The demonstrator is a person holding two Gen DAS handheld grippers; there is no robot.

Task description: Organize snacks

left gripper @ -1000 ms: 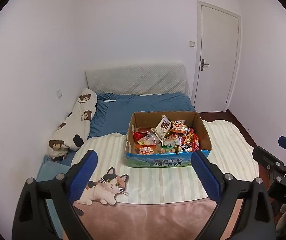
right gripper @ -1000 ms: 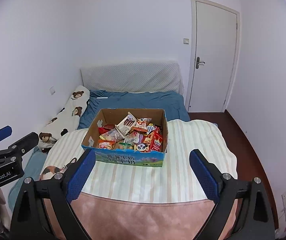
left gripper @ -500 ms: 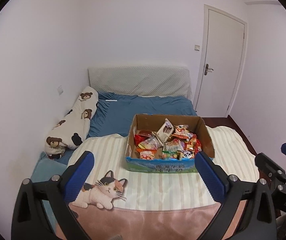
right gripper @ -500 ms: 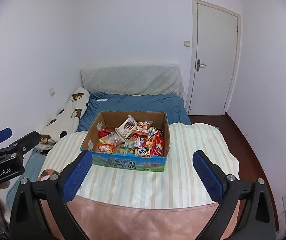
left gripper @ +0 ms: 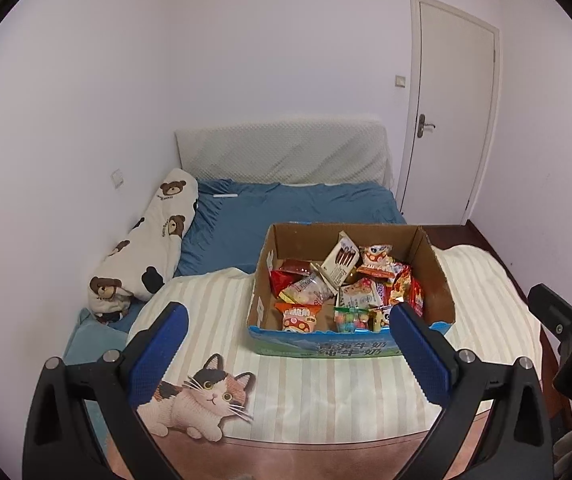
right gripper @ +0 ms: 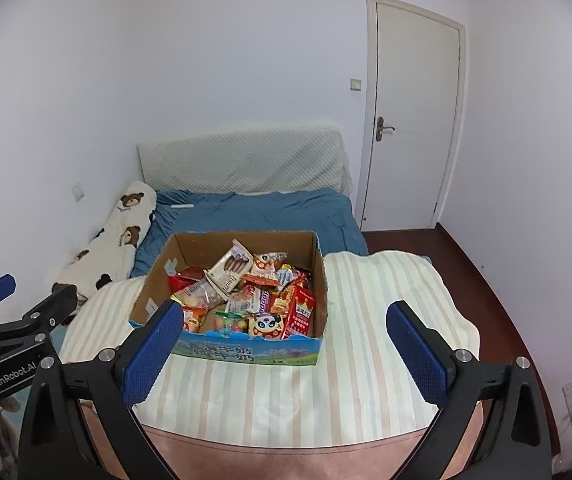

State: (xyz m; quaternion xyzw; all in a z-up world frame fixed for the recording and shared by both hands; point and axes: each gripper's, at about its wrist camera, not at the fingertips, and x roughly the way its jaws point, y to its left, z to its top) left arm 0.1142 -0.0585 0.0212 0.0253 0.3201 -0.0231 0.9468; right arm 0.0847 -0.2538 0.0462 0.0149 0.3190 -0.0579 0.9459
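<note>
An open cardboard box [left gripper: 434,264] with a blue printed front stands on a striped blanket on the bed; it also shows in the right wrist view [right gripper: 320,280]. It holds several snack packets [left gripper: 342,288] [right gripper: 245,300] in a loose heap. My left gripper [left gripper: 286,350] is open and empty, hovering short of the box's front left. My right gripper [right gripper: 286,348] is open and empty, hovering before the box's front right. Each gripper shows at the edge of the other's view.
The striped blanket [right gripper: 366,360] has a cat print [left gripper: 201,400] at front left. A bear-print pillow [left gripper: 145,248] lies along the left wall. Blue sheet [left gripper: 286,208] and padded headboard [left gripper: 281,156] lie behind. A closed door [right gripper: 410,120] and dark floor [right gripper: 482,264] are at right.
Both grippers have drawn closer to the bed and tilted down slightly; the box sits larger and lower in both views. Jaws stay open.
</note>
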